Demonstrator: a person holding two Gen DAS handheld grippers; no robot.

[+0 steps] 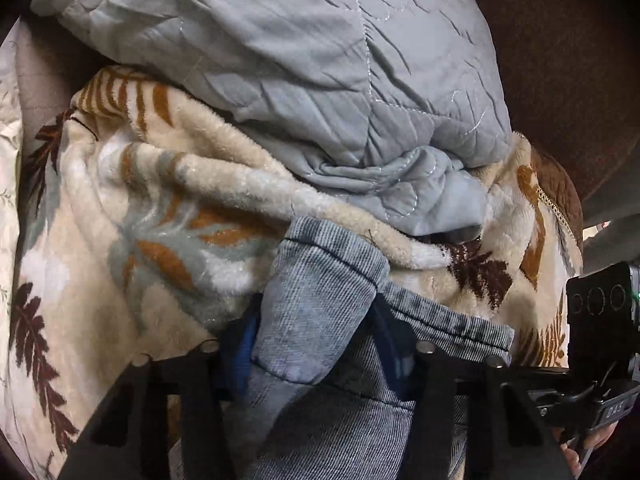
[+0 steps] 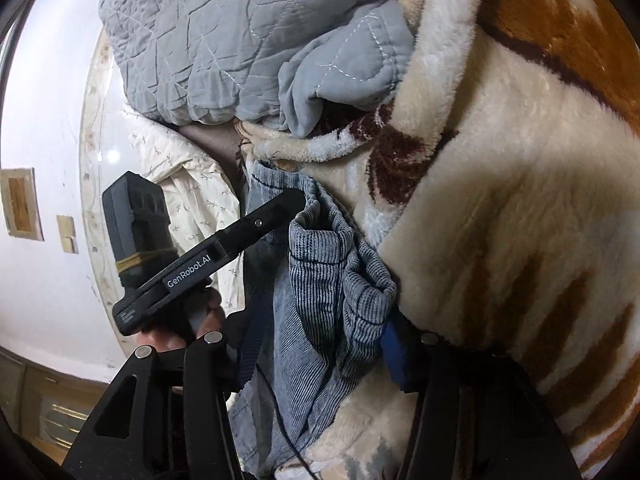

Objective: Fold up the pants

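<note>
Left wrist view | left gripper (image 1: 316,344) jaws clamped on pants (image 1: 320,300): blue-grey ribbed denim, bunched hem pointing up toward fleece blanket (image 1: 120,200), grey quilt (image 1: 280,60) behind | right gripper (image 2: 320,344) pinches same pants (image 2: 332,280), long axis running top to bottom, on blanket.

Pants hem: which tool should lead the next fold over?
Probably the left tool. Its fingers grip the flat hem of the pants, spread over the leaf-print blanket. The right tool holds a bunched section crowded by a blanket fold.
</note>
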